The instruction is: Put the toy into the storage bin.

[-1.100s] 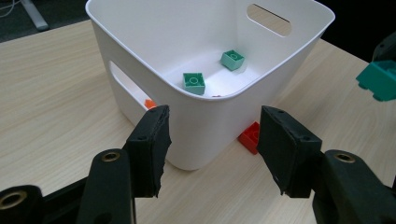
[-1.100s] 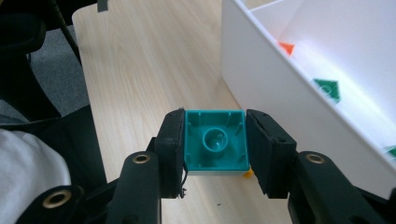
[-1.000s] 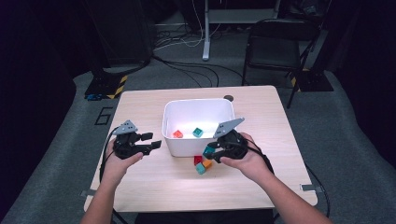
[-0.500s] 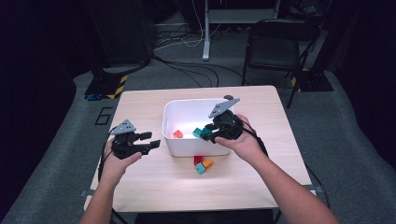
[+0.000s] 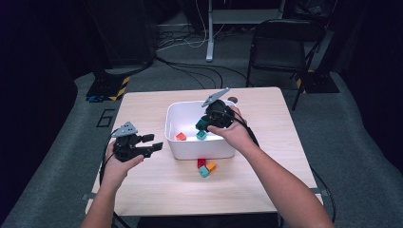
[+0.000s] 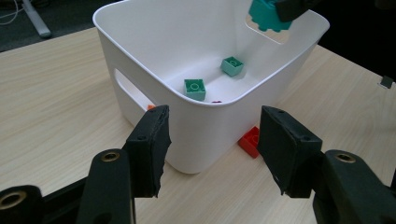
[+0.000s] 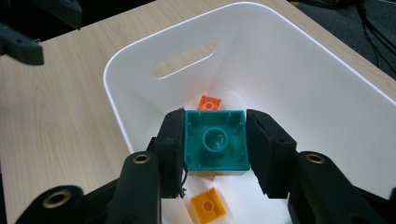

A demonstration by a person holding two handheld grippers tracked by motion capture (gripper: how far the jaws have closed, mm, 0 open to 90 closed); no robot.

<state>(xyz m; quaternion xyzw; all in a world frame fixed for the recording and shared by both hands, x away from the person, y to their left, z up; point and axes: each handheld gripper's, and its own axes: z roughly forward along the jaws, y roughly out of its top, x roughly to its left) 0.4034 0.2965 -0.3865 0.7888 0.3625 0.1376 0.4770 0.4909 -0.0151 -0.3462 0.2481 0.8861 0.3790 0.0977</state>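
Your right gripper (image 7: 215,149) has its jaws clamped on a teal block (image 7: 215,142), hollow underside toward the camera, pinched square between the two pads. You're holding it above the inside of the white bin (image 7: 299,84). Below the pads in the right gripper view, an orange block (image 7: 209,102) lies on the bin floor just beyond the teal one, and a yellow-orange block (image 7: 208,201) sits nearer you, under the left pad.

From the high view, your right gripper (image 5: 215,116) hangs over the bin's far right part, block in the grip.

Your left gripper (image 6: 212,140) is spread open, nothing between its pads, resting beside the bin's near corner. Past its pads two green blocks (image 6: 194,88) lie inside the bin, and a red block (image 6: 248,140) sits on the table (image 6: 56,102) just inside the right pad, against the bin's wall.
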